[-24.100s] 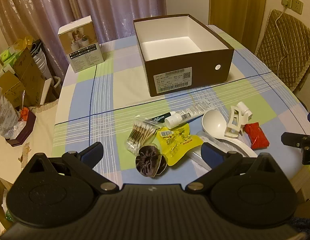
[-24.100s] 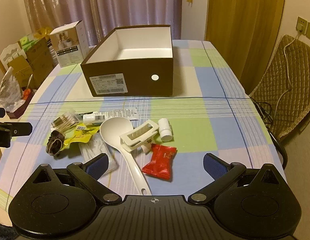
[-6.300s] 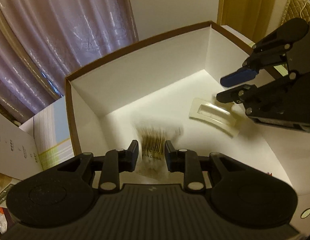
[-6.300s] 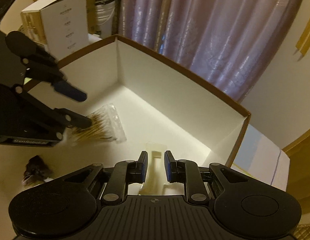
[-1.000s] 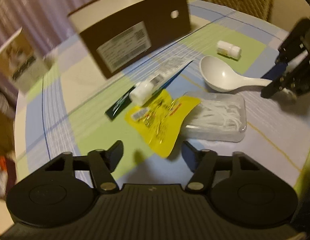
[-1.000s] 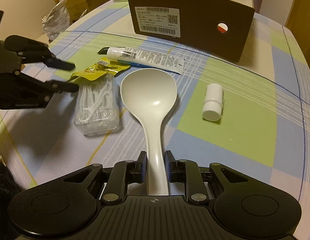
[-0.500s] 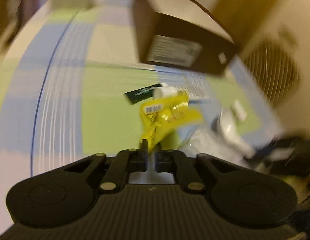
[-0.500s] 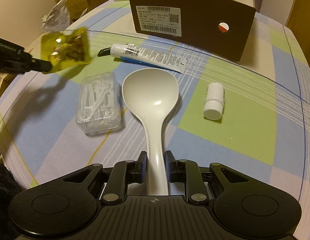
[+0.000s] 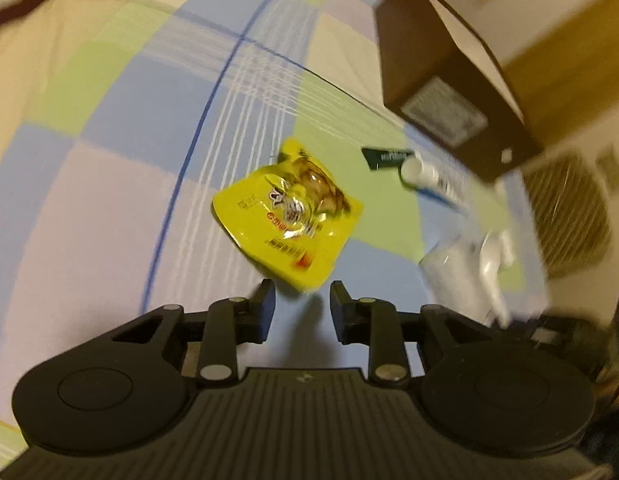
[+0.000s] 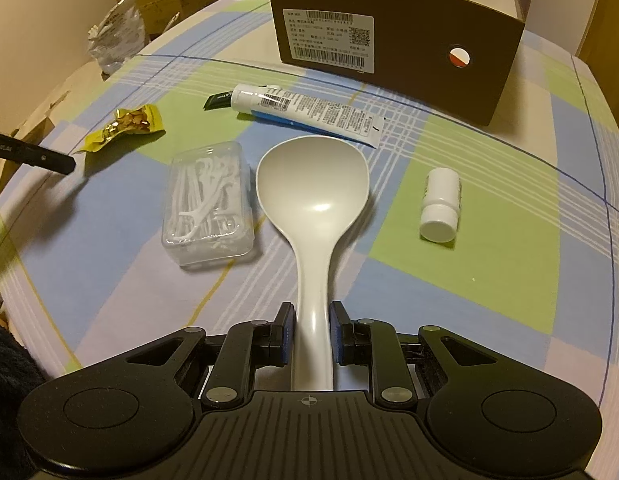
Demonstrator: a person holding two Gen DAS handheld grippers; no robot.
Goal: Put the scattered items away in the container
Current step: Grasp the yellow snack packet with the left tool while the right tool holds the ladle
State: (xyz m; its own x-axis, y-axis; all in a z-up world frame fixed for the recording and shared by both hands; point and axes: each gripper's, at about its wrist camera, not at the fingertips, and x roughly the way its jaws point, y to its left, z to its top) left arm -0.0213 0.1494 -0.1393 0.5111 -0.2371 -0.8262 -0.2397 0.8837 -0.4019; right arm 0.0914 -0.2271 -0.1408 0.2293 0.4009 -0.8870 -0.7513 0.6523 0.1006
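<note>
My left gripper hovers low over the checked tablecloth with its jaws opening. A yellow snack packet lies flat just ahead of them, its near corner at the gap, and the pads do not press it. In the right wrist view the same packet rests on the cloth, just beyond one of the left fingers. My right gripper is shut on the handle of a white ladle, whose bowl lies on the table. The brown open box stands at the back.
A white tube lies in front of the box. A clear case of floss picks sits left of the ladle bowl and a small white bottle lies to its right. Bags and cartons stand beyond the table's left edge.
Half a second ago the left gripper held the yellow packet up, pinched. Now its jaws have parted and the packet lies on the cloth further left. The right gripper and ladle have not moved.
</note>
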